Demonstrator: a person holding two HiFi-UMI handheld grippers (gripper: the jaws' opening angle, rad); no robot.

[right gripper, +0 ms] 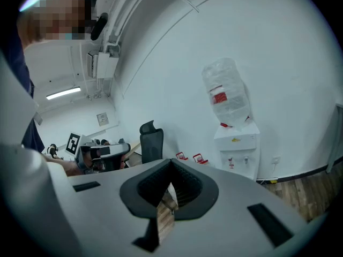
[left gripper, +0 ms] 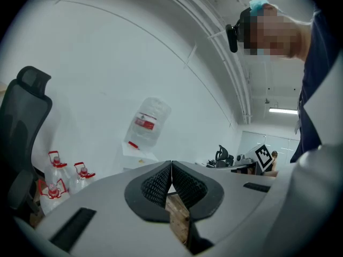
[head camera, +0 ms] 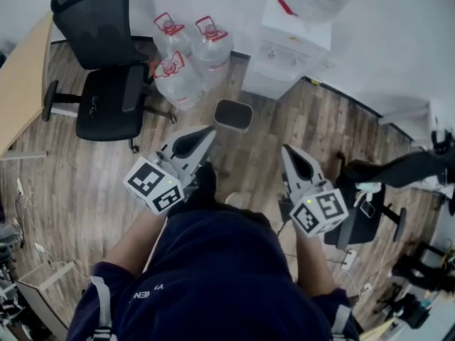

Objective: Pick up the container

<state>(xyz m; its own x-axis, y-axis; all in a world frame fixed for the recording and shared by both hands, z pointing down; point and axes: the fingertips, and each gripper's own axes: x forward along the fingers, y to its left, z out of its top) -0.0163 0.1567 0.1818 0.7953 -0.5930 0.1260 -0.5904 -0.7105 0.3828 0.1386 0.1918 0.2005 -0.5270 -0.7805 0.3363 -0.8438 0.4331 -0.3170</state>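
A small dark container with a pale rim [head camera: 233, 114] stands on the wooden floor, in front of me and just beyond both grippers. My left gripper [head camera: 210, 132] is held at waist height, its tips pointing toward the container; its jaws are shut with nothing between them. My right gripper [head camera: 286, 150] is held beside it and is also shut and empty. In the left gripper view the closed gripper [left gripper: 171, 165] points at the white wall. In the right gripper view the shut gripper [right gripper: 171, 166] faces the same wall. The container does not show in either gripper view.
Three clear water jugs with red caps [head camera: 186, 57] stand on the floor left of a white water dispenser [head camera: 293, 42]. A black office chair [head camera: 103, 84] is at the left by a wooden desk [head camera: 21, 77]. More chairs and cables are at the right [head camera: 398, 172].
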